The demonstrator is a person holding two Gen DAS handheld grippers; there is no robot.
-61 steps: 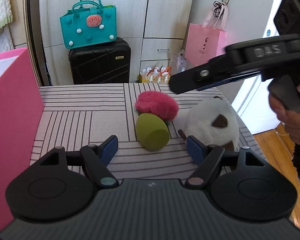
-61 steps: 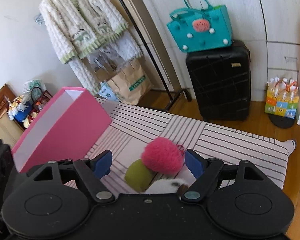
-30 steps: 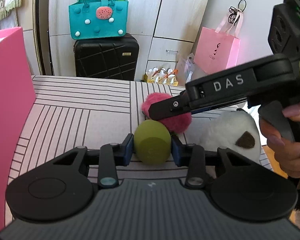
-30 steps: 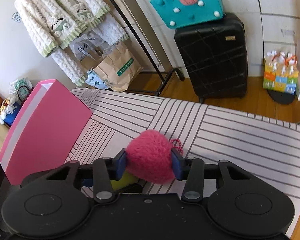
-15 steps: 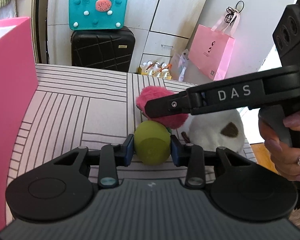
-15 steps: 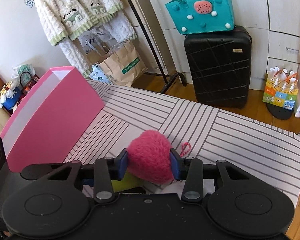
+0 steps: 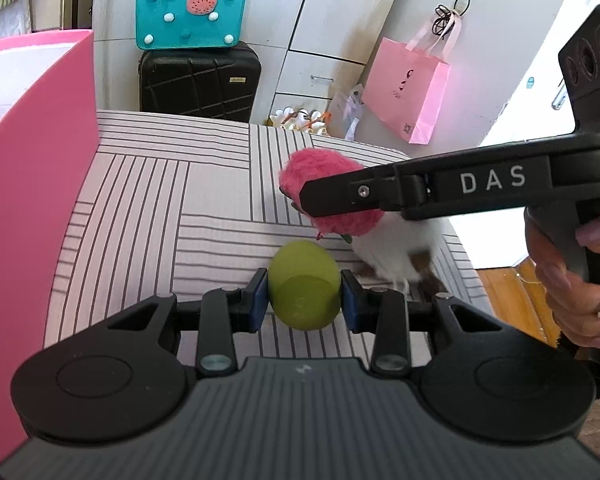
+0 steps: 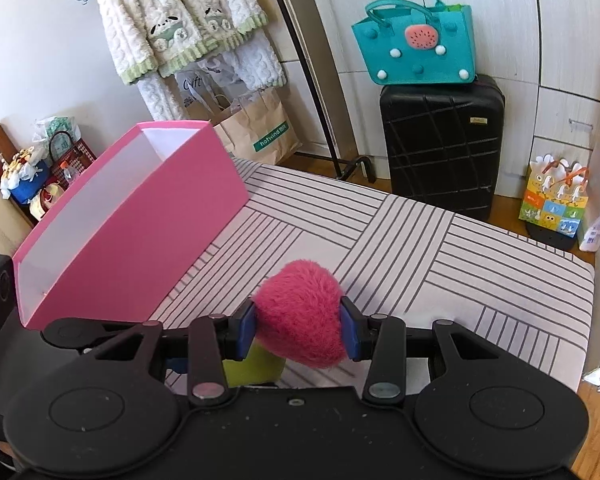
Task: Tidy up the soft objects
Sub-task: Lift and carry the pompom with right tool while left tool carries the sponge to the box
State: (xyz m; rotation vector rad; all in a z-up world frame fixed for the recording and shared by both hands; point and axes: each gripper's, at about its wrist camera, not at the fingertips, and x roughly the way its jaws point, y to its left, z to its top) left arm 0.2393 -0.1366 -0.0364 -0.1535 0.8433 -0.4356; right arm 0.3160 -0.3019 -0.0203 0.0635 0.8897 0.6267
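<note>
My left gripper (image 7: 303, 300) is shut on a green egg-shaped sponge (image 7: 303, 295), held just above the striped table (image 7: 160, 200). The right gripper (image 8: 298, 326) is shut on a fluffy pink plush (image 8: 300, 316); from the left wrist view that plush (image 7: 328, 184) hangs above the table's right side, pinched by the black right gripper. A white plush toy with brown patches (image 7: 400, 252) lies on the table under it, partly hidden. The sponge (image 8: 252, 364) shows below the pink plush in the right wrist view. An open pink box (image 8: 132, 216) stands on the table's left.
Past the table stand a black suitcase (image 8: 440, 148) with a teal bag (image 8: 416, 40) on top, a pink paper bag (image 7: 408, 92), a coat rack with fleece clothes (image 8: 188, 24) and paper bags (image 8: 260, 132). A person's hand (image 7: 572, 292) holds the right gripper.
Both grippers have risen off the table with their objects, the green sponge and the pink plush. The pink plush has come away from the white toy and drifted toward the pink box.
</note>
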